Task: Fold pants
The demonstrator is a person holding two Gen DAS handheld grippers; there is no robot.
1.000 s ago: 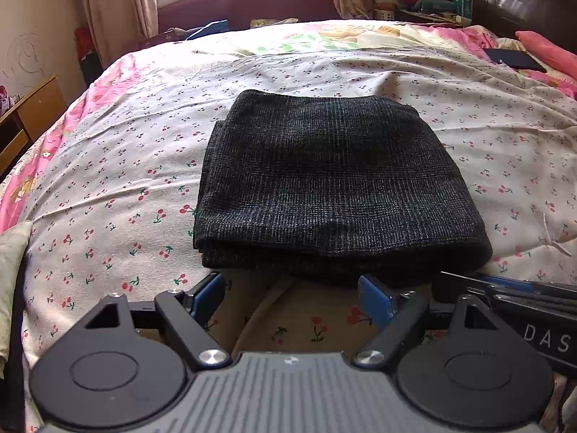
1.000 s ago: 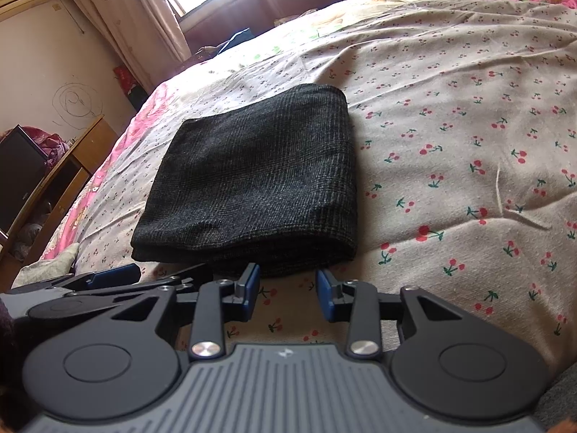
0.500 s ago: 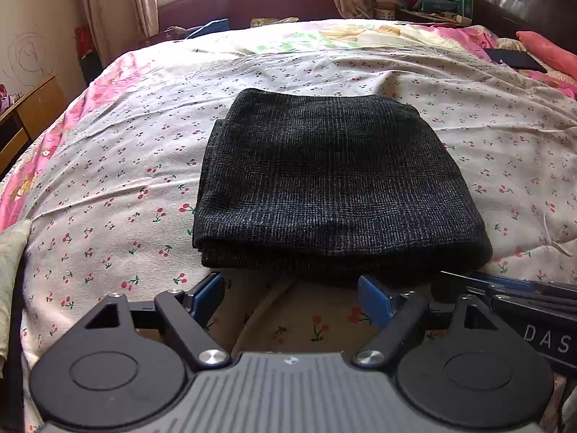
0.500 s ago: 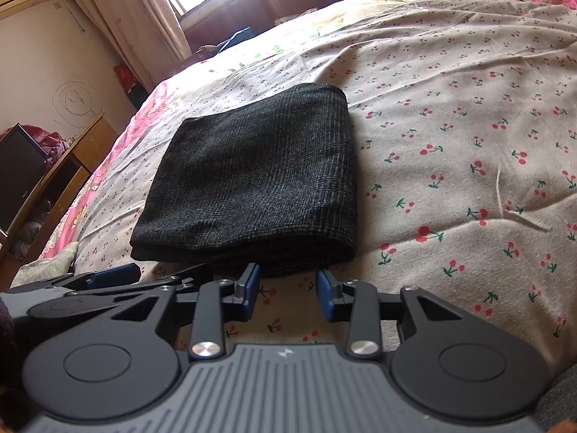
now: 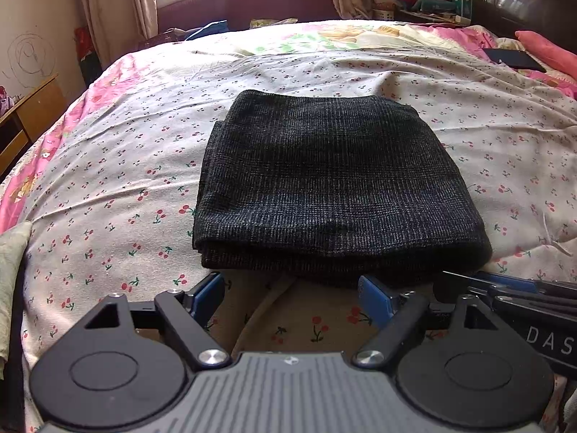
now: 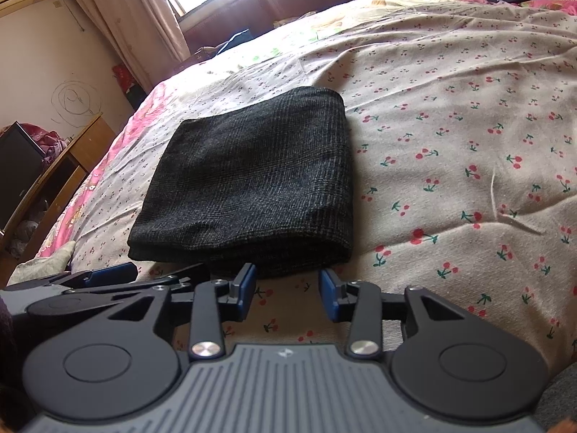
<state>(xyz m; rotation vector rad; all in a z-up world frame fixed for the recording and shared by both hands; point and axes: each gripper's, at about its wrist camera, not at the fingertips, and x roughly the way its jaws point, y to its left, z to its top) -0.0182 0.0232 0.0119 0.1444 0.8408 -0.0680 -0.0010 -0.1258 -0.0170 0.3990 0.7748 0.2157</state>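
Bed [image 5: 108,187] big, cherry-print sheet. Pants [image 5: 331,187] folded, dark square at mid-bed, just ahead of you. Soft, thick, floppy, not slippery: pinch near doubled edge. Your left gripper [image 5: 292,294] wide open, empty. Your right gripper [image 6: 287,288] opening, nothing between jaws.

One folded dark grey woven pair of pants [image 5: 335,195] lies on one bed with a cherry-print sheet [image 5: 119,166]. Two black tools with blue pads: left tool [image 5: 292,292], right tool [image 6: 288,287]. One dark flat rectangular object [image 5: 514,58].
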